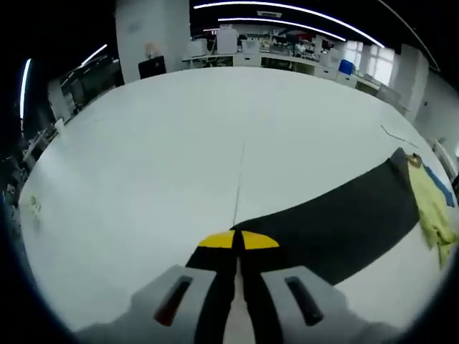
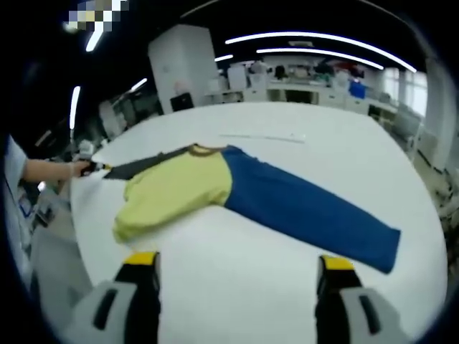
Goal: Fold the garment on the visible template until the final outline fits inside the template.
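Observation:
A garment lies spread on the white table (image 2: pixel 301 115): yellow body (image 2: pixel 176 190), long blue sleeve (image 2: pixel 308 208) running right, black sleeve (image 2: pixel 140 166) running left. In the left gripper view my left gripper (image 1: pixel 237 240) is shut on the end of the black sleeve (image 1: pixel 337 222), which stretches away to the right to the yellow body (image 1: pixel 432 208). The right gripper view shows that same left gripper (image 2: pixel 92 168), in a person's hand, at the sleeve's far-left tip. My right gripper (image 2: pixel 239 261) stands wide open over bare table, short of the garment's near edge, holding nothing.
A thin pale strip (image 2: pixel 265 136) lies on the table beyond the garment, also visible as a strip (image 1: pixel 398 135) in the left gripper view. The table's rounded edge (image 2: pixel 79 236) drops off at the left. Lab benches and shelves (image 2: pixel 287 75) stand far behind.

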The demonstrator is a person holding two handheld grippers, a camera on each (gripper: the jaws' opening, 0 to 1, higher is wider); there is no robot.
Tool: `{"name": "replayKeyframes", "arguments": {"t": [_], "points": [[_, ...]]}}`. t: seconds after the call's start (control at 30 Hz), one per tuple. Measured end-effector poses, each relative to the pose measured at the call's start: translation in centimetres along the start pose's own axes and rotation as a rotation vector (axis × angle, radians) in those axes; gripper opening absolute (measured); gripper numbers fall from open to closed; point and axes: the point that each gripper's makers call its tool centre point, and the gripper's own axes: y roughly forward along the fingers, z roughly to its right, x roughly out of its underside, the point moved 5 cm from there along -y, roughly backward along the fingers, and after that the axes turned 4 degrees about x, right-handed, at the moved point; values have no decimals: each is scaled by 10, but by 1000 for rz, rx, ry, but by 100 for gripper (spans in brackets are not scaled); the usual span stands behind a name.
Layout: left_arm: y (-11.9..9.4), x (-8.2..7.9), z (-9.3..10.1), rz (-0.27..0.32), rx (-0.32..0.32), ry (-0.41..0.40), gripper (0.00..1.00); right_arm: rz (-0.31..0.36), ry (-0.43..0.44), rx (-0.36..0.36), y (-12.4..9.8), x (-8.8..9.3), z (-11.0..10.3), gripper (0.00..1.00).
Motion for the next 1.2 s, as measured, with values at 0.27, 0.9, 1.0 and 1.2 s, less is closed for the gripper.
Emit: {"name": "replayKeyframes", "arguments": {"t": [0.27,0.9,1.0,1.2], "points": [[3,0,-4,5,-2,-41,0,1,1,3,0,2,1,90],[-27,-12,26,133,193,104,24,23,-5,-28,-1,1,-4,90],[-40,-17,41,183,257,109,30,29,-10,-37,0,0,-7,90],[-74,-23,89,268,441,166,52,44,-30,-63,0,-4,-17,90]]}}
